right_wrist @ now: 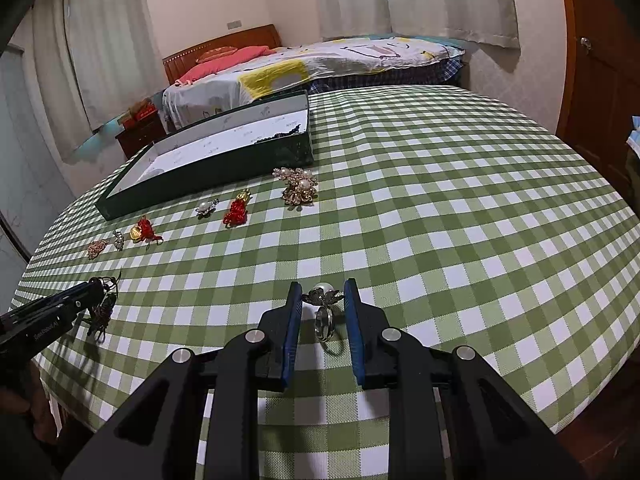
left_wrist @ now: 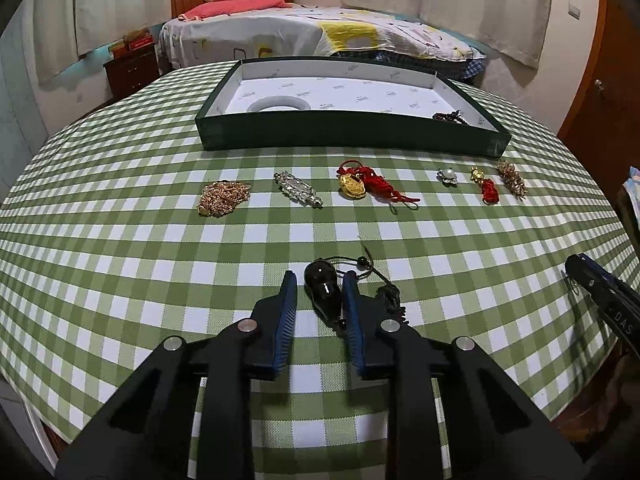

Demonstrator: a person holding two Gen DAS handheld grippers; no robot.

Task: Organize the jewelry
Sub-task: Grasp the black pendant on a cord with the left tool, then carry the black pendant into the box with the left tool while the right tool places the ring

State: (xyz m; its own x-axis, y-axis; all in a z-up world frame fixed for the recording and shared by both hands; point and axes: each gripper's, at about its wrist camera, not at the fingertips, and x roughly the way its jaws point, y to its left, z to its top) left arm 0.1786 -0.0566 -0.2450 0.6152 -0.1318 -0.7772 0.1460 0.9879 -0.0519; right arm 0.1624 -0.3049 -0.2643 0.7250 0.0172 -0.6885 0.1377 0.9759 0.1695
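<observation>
My left gripper (left_wrist: 320, 280) is open around a black pendant on a dark cord (left_wrist: 325, 294) that lies on the checked tablecloth. My right gripper (right_wrist: 319, 292) is open around a silver pearl ring (right_wrist: 324, 312) on the cloth. A dark green tray (left_wrist: 344, 138) stands beyond, holding a pale bangle (left_wrist: 279, 103) and dark beads (left_wrist: 452, 117). In front of it lie a gold chain (left_wrist: 222, 198), a crystal brooch (left_wrist: 298, 189), a gold charm with red cord (left_wrist: 370, 186), a pearl brooch (left_wrist: 447, 177), a small red-and-gold charm (left_wrist: 486, 188) and a gold flower brooch (left_wrist: 512, 178).
The round table (right_wrist: 440, 200) carries a green-and-white checked cloth. A bed (left_wrist: 312, 32) and a nightstand (left_wrist: 130, 70) stand behind it. A wooden door (right_wrist: 600, 80) is at the right. The right gripper's tip shows in the left wrist view (left_wrist: 592, 280).
</observation>
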